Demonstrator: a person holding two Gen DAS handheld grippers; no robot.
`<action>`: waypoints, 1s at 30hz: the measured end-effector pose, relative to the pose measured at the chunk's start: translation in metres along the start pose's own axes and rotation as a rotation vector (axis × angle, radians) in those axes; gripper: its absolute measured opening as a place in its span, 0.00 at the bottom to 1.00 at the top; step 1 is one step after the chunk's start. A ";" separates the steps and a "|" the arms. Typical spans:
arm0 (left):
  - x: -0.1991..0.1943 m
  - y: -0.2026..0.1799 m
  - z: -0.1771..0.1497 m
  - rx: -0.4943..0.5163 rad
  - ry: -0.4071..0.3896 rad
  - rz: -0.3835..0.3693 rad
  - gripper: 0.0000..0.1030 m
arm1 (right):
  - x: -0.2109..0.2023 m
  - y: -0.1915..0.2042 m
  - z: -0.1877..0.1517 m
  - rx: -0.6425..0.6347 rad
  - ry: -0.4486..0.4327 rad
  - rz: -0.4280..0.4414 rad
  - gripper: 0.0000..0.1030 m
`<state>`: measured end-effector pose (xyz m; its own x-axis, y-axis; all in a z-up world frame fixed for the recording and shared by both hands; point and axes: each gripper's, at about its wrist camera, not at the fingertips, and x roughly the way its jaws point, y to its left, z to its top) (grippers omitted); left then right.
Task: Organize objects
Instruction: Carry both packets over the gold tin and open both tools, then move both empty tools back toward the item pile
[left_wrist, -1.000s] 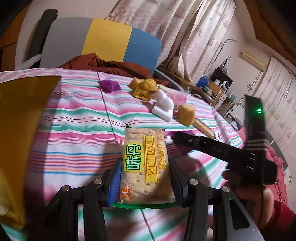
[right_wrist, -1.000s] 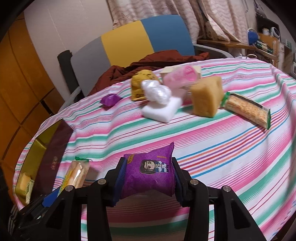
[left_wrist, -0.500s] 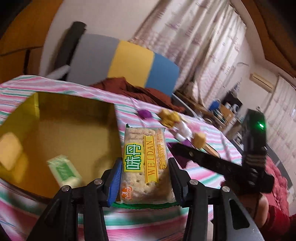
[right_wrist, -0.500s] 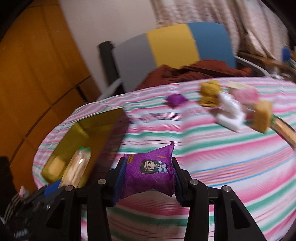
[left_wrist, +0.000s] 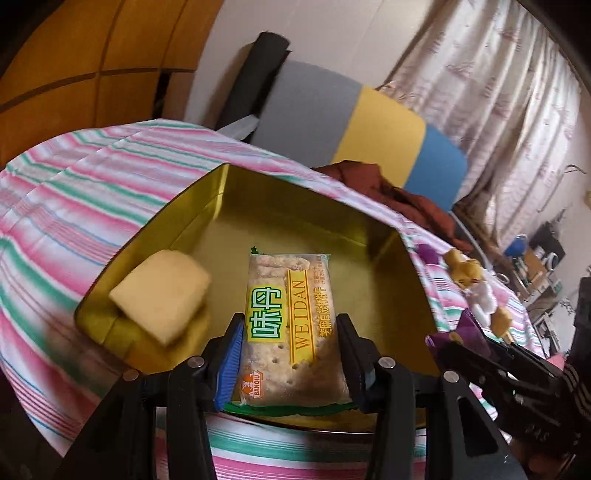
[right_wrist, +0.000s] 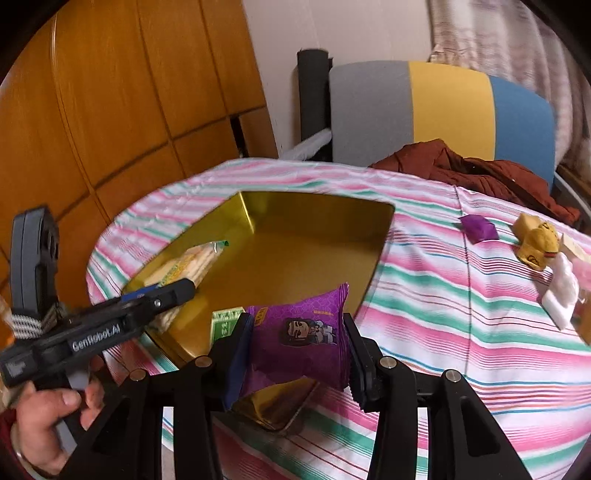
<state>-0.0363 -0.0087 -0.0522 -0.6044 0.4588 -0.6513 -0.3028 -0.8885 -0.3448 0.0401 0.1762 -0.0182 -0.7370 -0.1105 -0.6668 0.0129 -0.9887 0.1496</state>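
The left gripper (left_wrist: 290, 354) has its fingers (left_wrist: 231, 354) squeezed on the clear see-through packet of crackers with the green and yellow label (left_wrist: 290, 328), low in the middle of the left wrist picture, right over the open shiny gold tin box (left_wrist: 295, 214) on the desk with the pink, green and white striped cloth (left_wrist: 92, 199), most likely so it can drop inside next to the soft yellow sponge block (left_wrist: 160, 291). The right gripper (right_wrist: 297, 350) has its fingers (right_wrist: 240, 350) squeezed on the puffy purple snack bag with a cartoon face (right_wrist: 301, 332), low in the middle of its picture at the tin's near right edge, so it probably goes in too. The other small things sit far off at the right, waiting their turn.
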 end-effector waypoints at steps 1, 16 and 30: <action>0.002 0.002 0.000 -0.001 0.005 0.010 0.47 | 0.005 0.003 -0.001 -0.011 0.012 -0.004 0.45; -0.011 0.004 0.004 -0.022 -0.069 0.075 0.69 | 0.002 -0.004 -0.005 0.052 -0.004 0.034 0.61; -0.027 -0.052 -0.004 0.095 -0.083 -0.020 0.69 | -0.018 -0.036 -0.010 0.148 -0.050 -0.017 0.71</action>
<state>-0.0013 0.0254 -0.0191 -0.6549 0.4775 -0.5857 -0.3814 -0.8780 -0.2894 0.0599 0.2128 -0.0190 -0.7692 -0.0850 -0.6333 -0.0969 -0.9641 0.2471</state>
